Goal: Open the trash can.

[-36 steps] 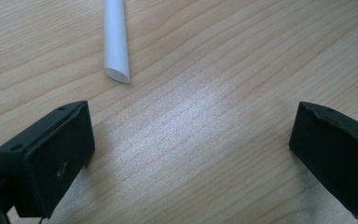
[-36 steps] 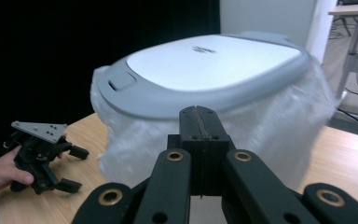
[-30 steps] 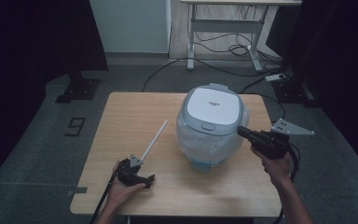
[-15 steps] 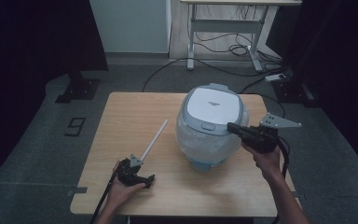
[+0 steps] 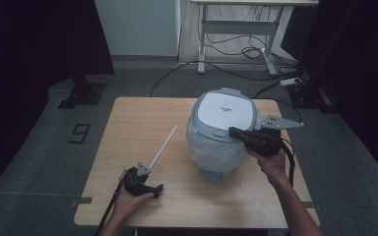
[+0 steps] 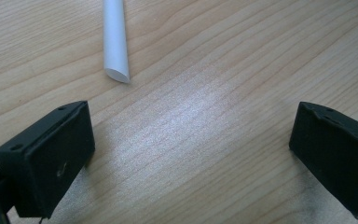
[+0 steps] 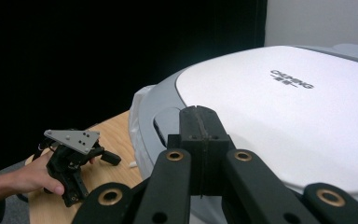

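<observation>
High view: right hand point(image 5: 270, 162) levels closed right gripper point(image 5: 235, 132) over cooker lid point(image 5: 225, 111).

Two black jaws of the left gripper point(image 6: 191, 154) are seen rising from the bottom corners of the frame — one at lower left, one at lower right — and they are set wide apart, with nothing held between them. Bare wooden table point(image 6: 214, 140) is seen in the gap, its grain running on a slant and a pale sheen lying across the middle. At upper left a white tube point(image 6: 115, 42) is laid on the wood; its cut end is pointed down the frame and is stopped just above the left jaw, apart from it.
</observation>
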